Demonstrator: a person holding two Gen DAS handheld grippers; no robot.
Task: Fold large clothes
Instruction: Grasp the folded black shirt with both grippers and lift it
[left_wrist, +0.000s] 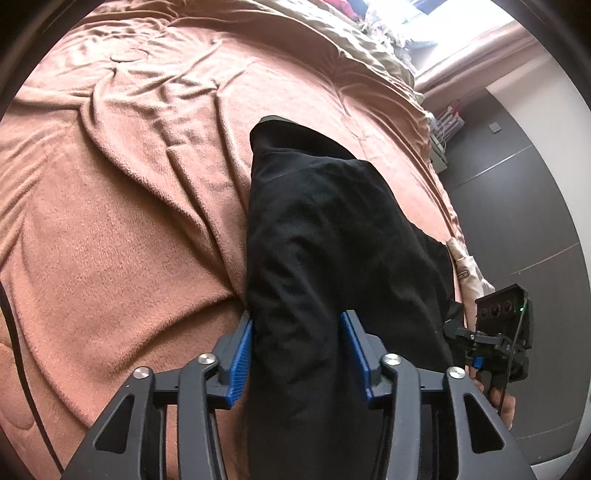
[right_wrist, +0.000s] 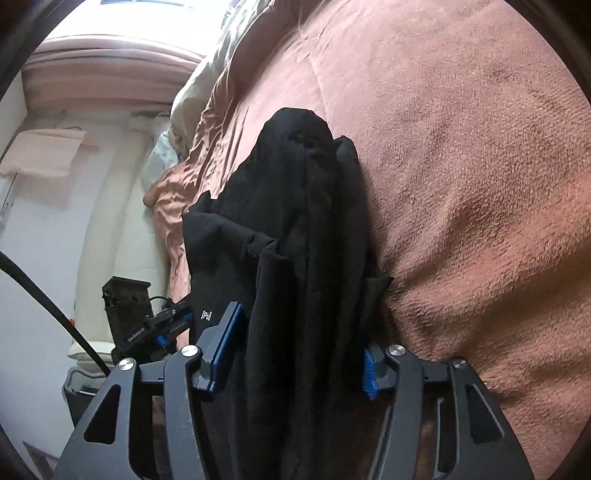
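A black garment hangs bunched over the salmon-pink blanket of a bed. My left gripper has its blue pads on either side of a thick fold of the garment and is shut on it. In the right wrist view the same black garment runs between the jaws of my right gripper, which is shut on a thick bunch of it; a small white logo shows on the cloth. The right gripper's body shows in the left view, and the left gripper's body in the right view.
The blanket covers the bed on both sides of the garment. A beige quilt lies at the bed's far end by a bright window. Dark wall panels stand past the bed edge. A black cable crosses the right view's left side.
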